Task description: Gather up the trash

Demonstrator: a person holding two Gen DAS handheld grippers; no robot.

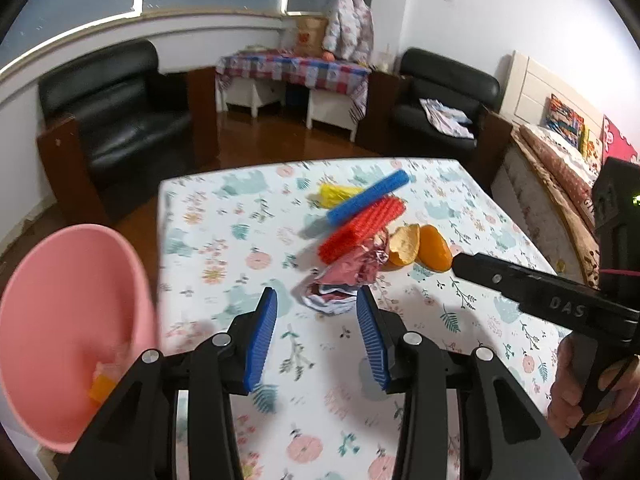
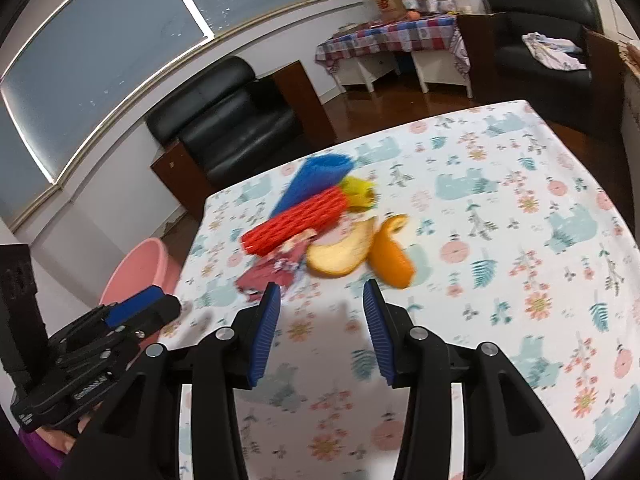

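Bin (image 1: 72, 320) holds some scraps; wrapper (image 1: 352, 272), peels (image 1: 420, 246), foam nets (image 1: 360, 232) left on table (image 1: 460, 360). Left gripper (image 1: 316, 332), right gripper (image 2: 320, 328) both spread, empty.

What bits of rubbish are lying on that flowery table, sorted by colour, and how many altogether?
Blue foam net: 1
Red foam net: 1
Yellow foam net: 1
Orange peel pieces: 2
Pink foil wrapper: 1
Total: 6
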